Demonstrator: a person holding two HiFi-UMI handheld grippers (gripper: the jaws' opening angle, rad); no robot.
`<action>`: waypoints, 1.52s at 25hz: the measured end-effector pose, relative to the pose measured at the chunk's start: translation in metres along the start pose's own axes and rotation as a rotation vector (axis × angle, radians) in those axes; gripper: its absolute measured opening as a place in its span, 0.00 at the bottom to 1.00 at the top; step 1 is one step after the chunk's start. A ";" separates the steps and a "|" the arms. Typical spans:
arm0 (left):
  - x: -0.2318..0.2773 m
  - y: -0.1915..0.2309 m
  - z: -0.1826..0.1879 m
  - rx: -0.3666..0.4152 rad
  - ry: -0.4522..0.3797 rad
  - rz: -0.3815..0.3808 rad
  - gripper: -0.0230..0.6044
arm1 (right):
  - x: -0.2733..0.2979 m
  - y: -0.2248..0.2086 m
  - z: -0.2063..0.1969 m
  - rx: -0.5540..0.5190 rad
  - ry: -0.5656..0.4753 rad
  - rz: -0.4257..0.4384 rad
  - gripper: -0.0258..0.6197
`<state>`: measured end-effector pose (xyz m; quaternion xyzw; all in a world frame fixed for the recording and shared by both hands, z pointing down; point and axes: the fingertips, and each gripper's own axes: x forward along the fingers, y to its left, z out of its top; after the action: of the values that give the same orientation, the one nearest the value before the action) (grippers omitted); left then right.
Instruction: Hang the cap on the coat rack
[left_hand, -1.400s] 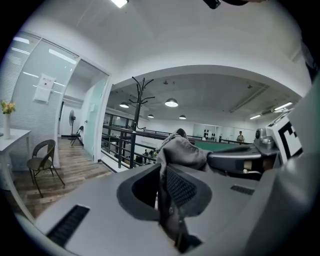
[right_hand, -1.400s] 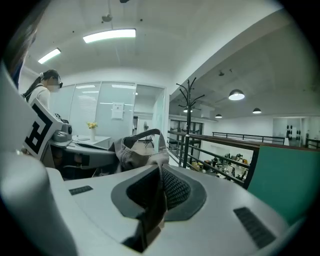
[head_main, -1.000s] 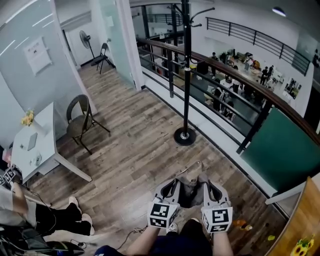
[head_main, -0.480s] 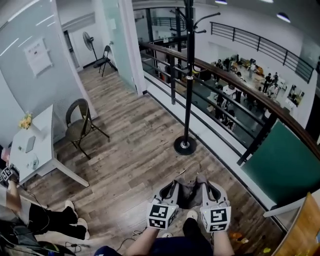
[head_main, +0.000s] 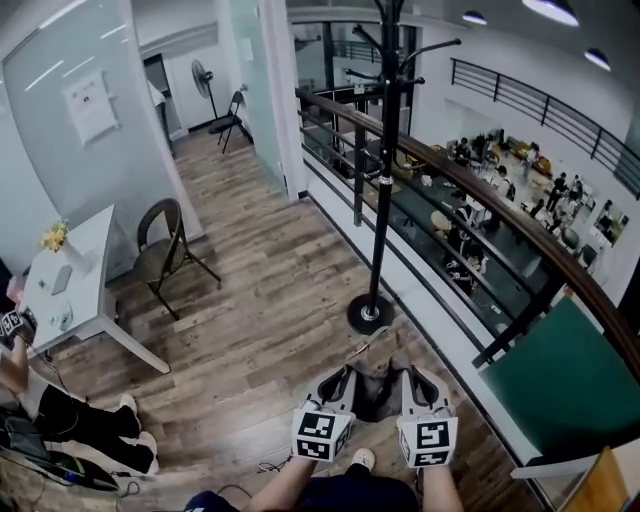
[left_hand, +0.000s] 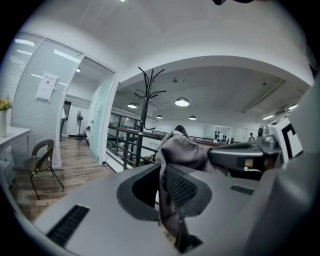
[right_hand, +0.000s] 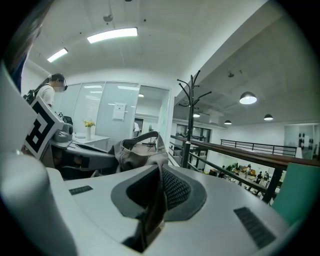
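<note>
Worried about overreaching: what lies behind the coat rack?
Behind the coat rack runs a dark railing; beyond it, a lower floor with people. The rack's pole covers a thin strip of both.

Bright, even light from ceiling lamps (right_hand: 112, 34); strong fisheye warping at edges.

We look down on a wood-plank floor (head_main: 270, 300) at centre, glass partition wall (head_main: 60, 170) upper left, white table (head_main: 88, 255) and folding chair (head_main: 160, 245) at left, dark curved railing (head_main: 440, 168) along the right, green panel (head_main: 560, 385) lower right, ceiling lights (head_main: 560, 10) upper right.
</note>
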<state>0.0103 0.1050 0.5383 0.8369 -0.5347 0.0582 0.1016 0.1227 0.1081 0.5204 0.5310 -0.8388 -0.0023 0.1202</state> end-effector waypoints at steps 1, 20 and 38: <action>0.008 -0.002 0.002 -0.003 -0.002 0.007 0.09 | 0.004 -0.008 0.000 -0.001 -0.002 0.003 0.09; 0.087 0.011 0.027 -0.030 -0.013 0.071 0.09 | 0.077 -0.064 0.011 -0.001 -0.021 0.081 0.09; 0.222 0.134 0.105 0.001 0.007 -0.028 0.09 | 0.246 -0.095 0.074 0.044 -0.007 -0.036 0.09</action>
<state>-0.0184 -0.1703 0.4961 0.8441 -0.5225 0.0601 0.1039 0.0918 -0.1613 0.4847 0.5484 -0.8294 0.0121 0.1058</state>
